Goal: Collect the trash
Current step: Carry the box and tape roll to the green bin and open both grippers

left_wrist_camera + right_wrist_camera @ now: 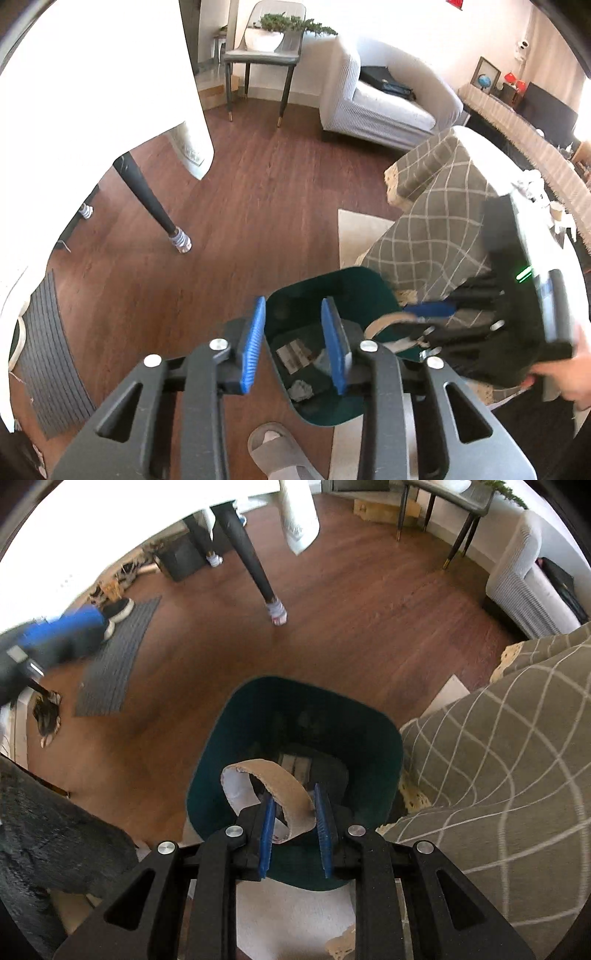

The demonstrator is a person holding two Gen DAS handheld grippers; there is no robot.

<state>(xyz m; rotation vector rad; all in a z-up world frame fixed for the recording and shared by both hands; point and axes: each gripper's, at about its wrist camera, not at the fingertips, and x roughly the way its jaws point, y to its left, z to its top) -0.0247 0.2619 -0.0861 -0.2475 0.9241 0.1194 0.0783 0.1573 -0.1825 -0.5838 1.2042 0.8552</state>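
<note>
A dark green trash bin (354,284) (236,731) stands on the wood floor beside a sofa. It holds paper scraps (293,356) and grey crumpled bits. My left gripper (295,336) is open and empty, hovering over the bin's left rim. My right gripper (293,816) hangs over the bin's near side with a curled strip of brown cardboard (280,779) between its partly parted fingers; whether the pads still pinch it is unclear. The right gripper and cardboard also show in the left wrist view (391,325), blurred.
A sofa with a grey checked blanket (439,221) (498,760) is to the right of the bin. A white-clothed table with a black leg (147,199) (247,550) stands to the left. A grey mat (118,661), an armchair (384,99) and my slippered foot (273,446) are around.
</note>
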